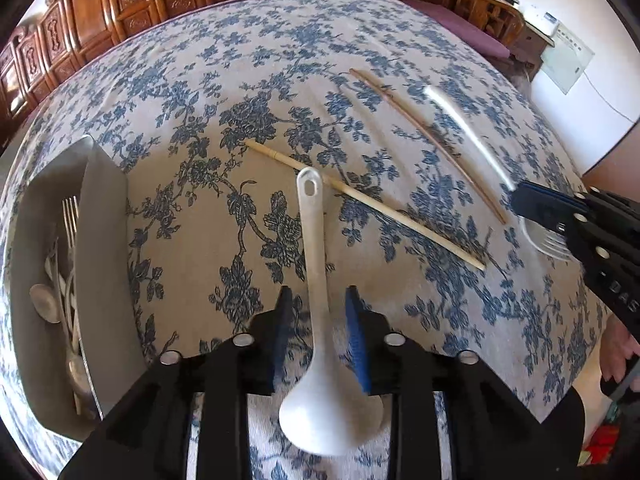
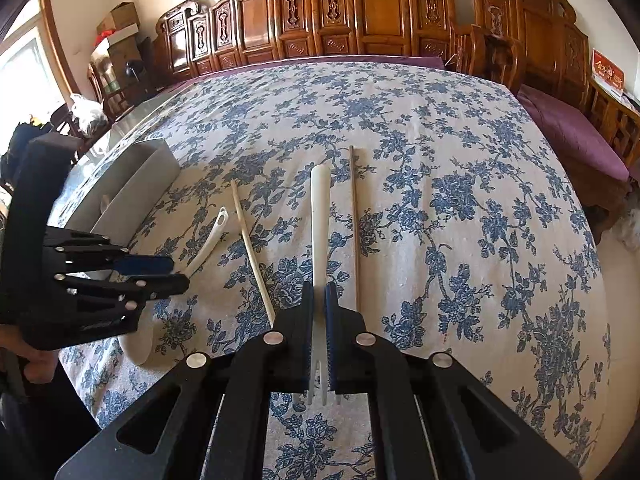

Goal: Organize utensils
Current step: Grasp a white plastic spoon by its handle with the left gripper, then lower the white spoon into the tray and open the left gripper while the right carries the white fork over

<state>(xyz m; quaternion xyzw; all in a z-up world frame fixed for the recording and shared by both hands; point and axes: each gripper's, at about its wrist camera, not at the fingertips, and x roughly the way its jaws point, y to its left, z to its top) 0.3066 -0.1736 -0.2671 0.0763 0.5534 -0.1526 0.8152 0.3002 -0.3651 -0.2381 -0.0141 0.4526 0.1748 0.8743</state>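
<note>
— What is the left gripper (image 1: 318, 336) doing?

— Its blue ribbed pads straddle the slim neck of a white plastic ladle (image 1: 316, 320), with daylight on both sides of the handle, so nothing is pinched. The ladle lies on the tablecloth (image 1: 240, 60), its rounded bowl nearest the camera and the flat handle, with an oval hanging hole at the tip, pointing away.

— And the right gripper (image 2: 319, 320)?

— Clenched on a white fork (image 2: 320, 216): smooth tapered handle sticking out ahead, tines poking back between the black fingers.

— What else is on the cloth?

— It is a coarse woven fabric, cream with blue flower sprays. Two thin chopsticks lie on it, well apart: a pale bamboo one (image 1: 360, 204) crossing just behind the ladle's tip, and a darker brown one (image 1: 428, 140) beyond.

— Where do the sorted pieces sit?

— In a grey rectangular tray (image 1: 104, 240) at the left edge (matt, straight-walled), holding metal forks and spoons (image 1: 60, 280) in a heap. Carved wooden panelling (image 2: 360, 20) stands behind the table.
</note>
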